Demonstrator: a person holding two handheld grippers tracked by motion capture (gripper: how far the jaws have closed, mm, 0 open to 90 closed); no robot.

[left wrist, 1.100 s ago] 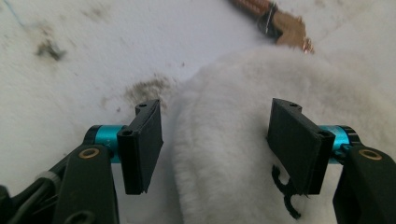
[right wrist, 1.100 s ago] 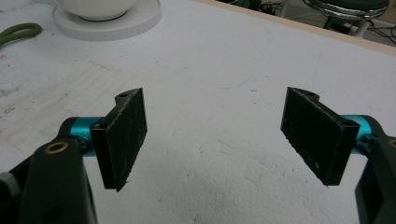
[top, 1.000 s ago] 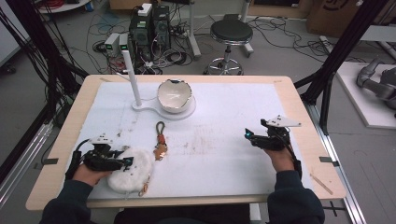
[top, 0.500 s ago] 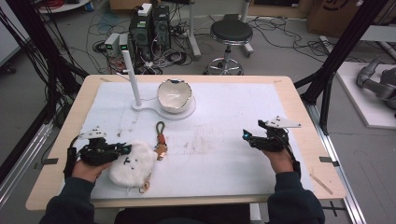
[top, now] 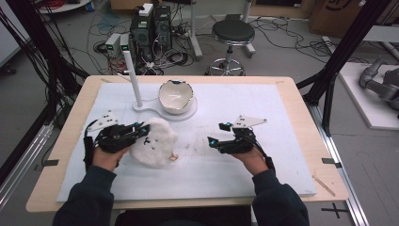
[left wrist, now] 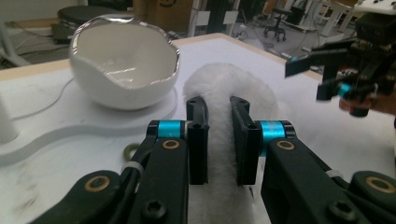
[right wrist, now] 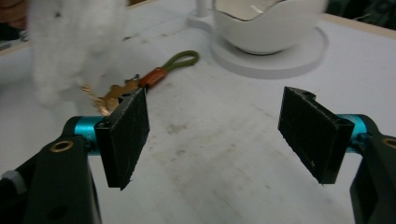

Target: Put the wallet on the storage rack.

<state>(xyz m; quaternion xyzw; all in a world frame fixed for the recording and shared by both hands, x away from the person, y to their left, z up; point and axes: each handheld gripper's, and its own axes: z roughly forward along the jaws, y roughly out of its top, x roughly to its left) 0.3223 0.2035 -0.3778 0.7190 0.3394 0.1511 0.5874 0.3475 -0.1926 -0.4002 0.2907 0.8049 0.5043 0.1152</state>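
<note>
My left gripper point(top: 141, 131) is shut on a white fluffy pom-pom point(top: 154, 141), with the fur squeezed between the pads point(left wrist: 198, 140). The pom-pom point(left wrist: 243, 88) is held off the mat, and a small gold clasp point(top: 174, 157) dangles from its lower edge. A keychain point(right wrist: 161, 73) with an olive loop and a brown leather tab lies on the mat just beyond the blurred pom-pom point(right wrist: 70, 42). My right gripper point(top: 217, 134) stands open right of centre, its jaws wide apart with nothing between them point(right wrist: 215, 121). It also appears at the far right of the left gripper view point(left wrist: 327, 74).
A white bowl shaped like a cracked eggshell point(top: 176, 95) sits on a flat white stand point(top: 188, 114) with an upright post point(top: 133, 75) at the back of the mat. The white mat point(top: 263, 179) covers a wooden table. Cables, a stool and equipment lie behind the table.
My left gripper has lifted the pom-pom and carried it forward and to the right, over where the keychain lay. The right gripper has shifted slightly left and stayed open.
</note>
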